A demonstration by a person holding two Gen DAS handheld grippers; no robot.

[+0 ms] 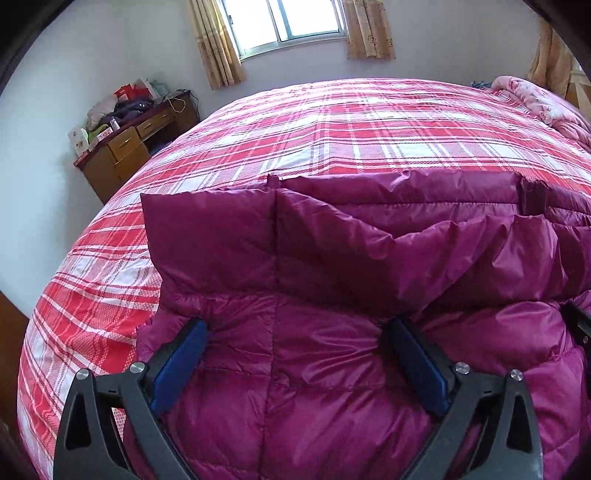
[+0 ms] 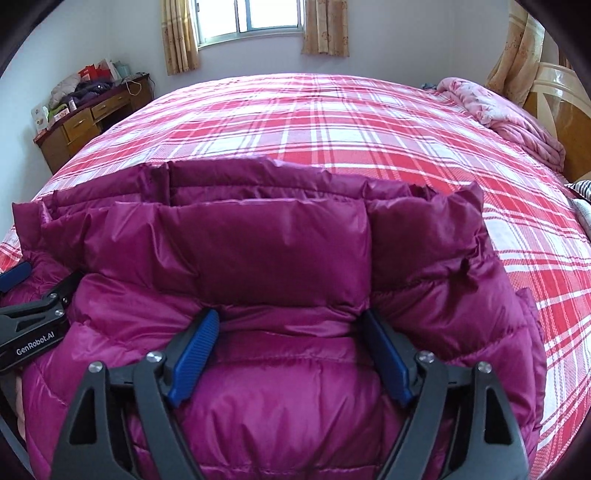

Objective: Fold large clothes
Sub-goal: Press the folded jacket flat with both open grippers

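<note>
A magenta quilted down jacket (image 1: 332,258) lies on the near part of a bed with a red and white plaid cover (image 1: 332,125). Its far edge is folded over toward me in a puffy band. My left gripper (image 1: 297,328) is open, its blue pads pressed on the jacket's left part, jaws wide apart. My right gripper (image 2: 290,321) is open too, resting on the jacket (image 2: 277,240) at its right part, jaws spread around a puffy panel. The left gripper's body (image 2: 33,321) shows at the left edge of the right wrist view.
A wooden desk (image 1: 125,147) piled with clutter stands against the far left wall. A window with tan curtains (image 1: 288,22) is at the back. A pink floral quilt (image 2: 509,118) lies bunched at the bed's far right, beside a wooden headboard (image 2: 561,110).
</note>
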